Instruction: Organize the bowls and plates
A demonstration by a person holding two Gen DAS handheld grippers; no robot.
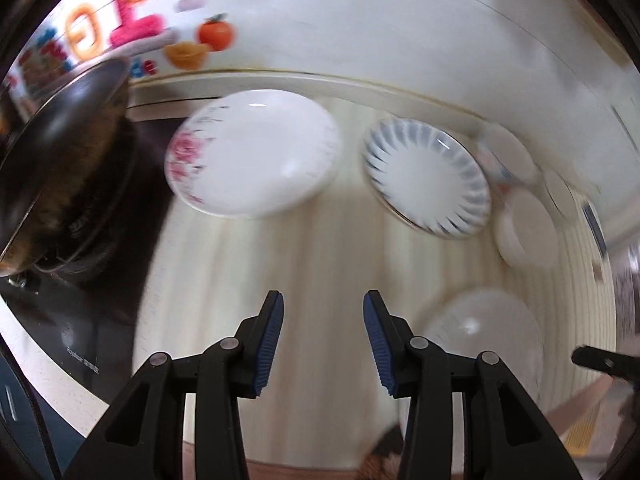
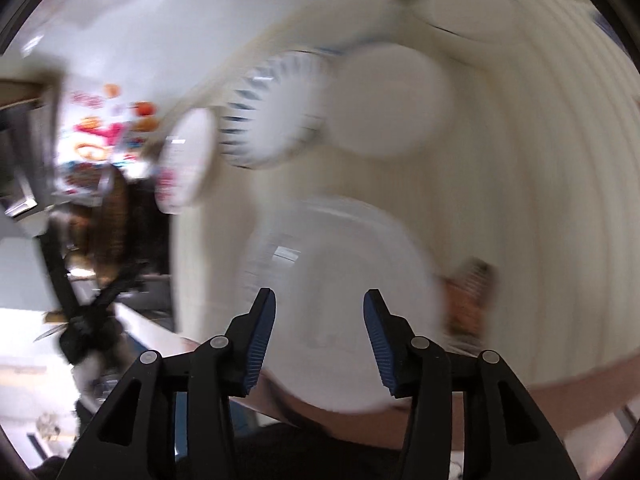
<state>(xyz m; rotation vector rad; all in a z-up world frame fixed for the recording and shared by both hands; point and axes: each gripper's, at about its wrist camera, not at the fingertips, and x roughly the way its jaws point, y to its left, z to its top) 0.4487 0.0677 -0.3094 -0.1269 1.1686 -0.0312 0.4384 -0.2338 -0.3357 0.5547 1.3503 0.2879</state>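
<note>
On the cream striped counter (image 1: 312, 248) lie a white plate with pink flowers (image 1: 254, 152), a blue-fluted plate (image 1: 426, 178), small white bowls (image 1: 526, 226) at the far right and a large white plate (image 1: 484, 328) near right. My left gripper (image 1: 323, 304) hangs open above bare counter, short of the plates. In the blurred right wrist view my right gripper (image 2: 319, 300) is open over the large white plate (image 2: 340, 300); the blue-fluted plate (image 2: 276, 116), a plain white bowl (image 2: 394, 100) and the pink-flowered plate (image 2: 186, 160) lie beyond.
A dark wok (image 1: 60, 152) sits on a black stove at the left. A white tiled wall with colourful stickers (image 1: 132, 28) backs the counter. The other gripper's black tip (image 1: 600, 362) shows at the right edge. The counter's front edge runs just below the fingers.
</note>
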